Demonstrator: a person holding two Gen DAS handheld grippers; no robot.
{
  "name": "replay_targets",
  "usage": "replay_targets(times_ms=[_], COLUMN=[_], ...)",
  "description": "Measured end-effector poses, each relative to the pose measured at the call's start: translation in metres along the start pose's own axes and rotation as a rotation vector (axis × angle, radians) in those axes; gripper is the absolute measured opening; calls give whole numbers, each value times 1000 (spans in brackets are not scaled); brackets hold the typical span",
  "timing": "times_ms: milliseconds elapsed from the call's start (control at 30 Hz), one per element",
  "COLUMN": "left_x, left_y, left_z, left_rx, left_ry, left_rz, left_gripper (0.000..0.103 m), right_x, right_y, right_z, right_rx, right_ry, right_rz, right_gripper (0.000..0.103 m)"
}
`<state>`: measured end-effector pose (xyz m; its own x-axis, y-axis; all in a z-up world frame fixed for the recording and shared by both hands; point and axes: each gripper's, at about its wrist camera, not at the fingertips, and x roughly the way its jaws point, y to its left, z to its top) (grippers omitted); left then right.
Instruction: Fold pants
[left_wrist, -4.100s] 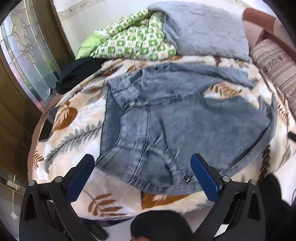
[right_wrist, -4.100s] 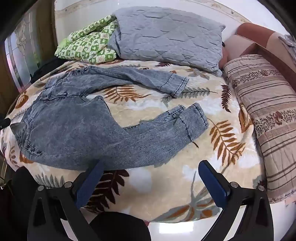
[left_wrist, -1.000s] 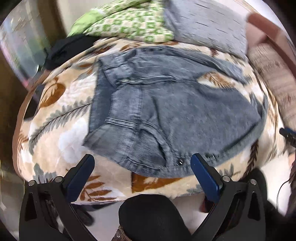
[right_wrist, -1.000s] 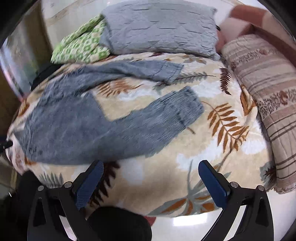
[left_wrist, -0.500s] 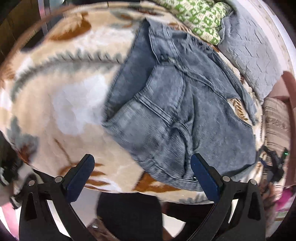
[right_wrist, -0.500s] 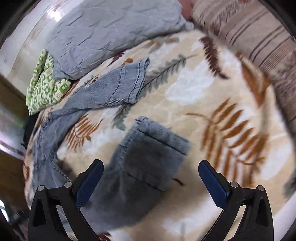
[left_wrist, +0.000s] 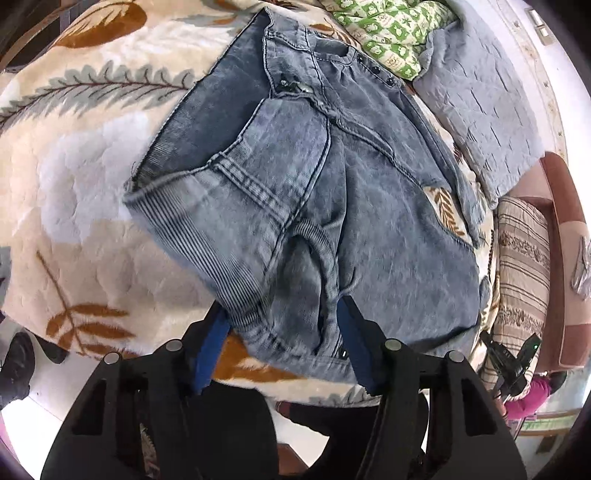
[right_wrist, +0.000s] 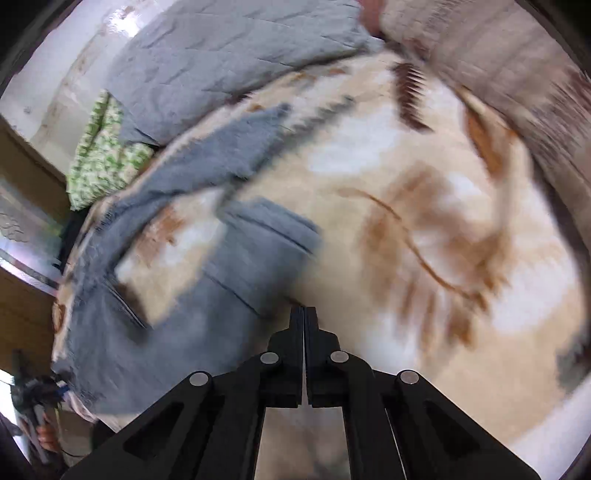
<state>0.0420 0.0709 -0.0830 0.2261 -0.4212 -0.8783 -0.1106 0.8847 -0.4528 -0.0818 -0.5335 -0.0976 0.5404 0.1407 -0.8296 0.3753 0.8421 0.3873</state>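
Left wrist: faded ribbed-waist denim pants (left_wrist: 314, 206), plush leaf-print blanket (left_wrist: 74, 147)

left tool (left_wrist: 282, 325): jaws closing, pointing steeply down | right tool (right_wrist: 303, 314): jaws pressed together, angled down

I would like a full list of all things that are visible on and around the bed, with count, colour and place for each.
jeans: one, washed blue-grey, spread on the blanket, legs apart
blanket: one, cream with brown and grey leaves, covers the bed
grey pillow: one, grey quilted, far end of the bed
green cloth: one, green and white, beside the grey pillow
striped cushion: one, beige and brown, along the bed's side
left gripper: one, black with blue pads, closing around the jeans' waistband corner
right gripper: one, black, shut at the edge of the nearer jeans leg; blur hides whether it pinches cloth
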Motion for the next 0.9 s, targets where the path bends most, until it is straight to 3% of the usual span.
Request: replay_targets(times_ms=[33,67,100,167,200,267,400,467,500,567,600,667,900], left_x=[0,2,3,5,6,7,6,6,5,2,0,-4,-4], left_y=[1,2,3,3,2,0,3,6,7,6,5,5,13], left_z=[-1,1,2,4,4,4,5,6,6,5,4,2,-12], left_rx=[-2,-6,-15,-44,-44,-43,-54,-71,-74,-62,-55,-38,-6], left_ry=[3,3,4,6,8,13,17,19,19,14,10,4,25], left_rz=[-1,-2,-7,-14,-16,-13,-31,-47,-52,-64,-66,-72,-73], left_gripper=[58,58,58,61,65,67,69,69,69,69,69,69,69], right_x=[-4,-6,-9,-9,-7,8,42,51,54,58,57,42,-18], right_y=[-5,-5,-1,13,22,45,90,102,107,104,98,80,-6], right_z=[-3,-4,-1,6,10,20,30,28,26,19,13,-3,-84], right_rx=[27,44,64,75,73,57,-7,-67,-119,-195,-210,-221,25], right_ry=[1,-7,-27,-59,-71,-53,11,14,16,56,78,73,79], right_rz=[39,54,73,98,100,76,-70,-136,-173,-199,-187,-188,-82], right_gripper=[9,20,49,84,85,84,83,78,70,15,2,4,12])
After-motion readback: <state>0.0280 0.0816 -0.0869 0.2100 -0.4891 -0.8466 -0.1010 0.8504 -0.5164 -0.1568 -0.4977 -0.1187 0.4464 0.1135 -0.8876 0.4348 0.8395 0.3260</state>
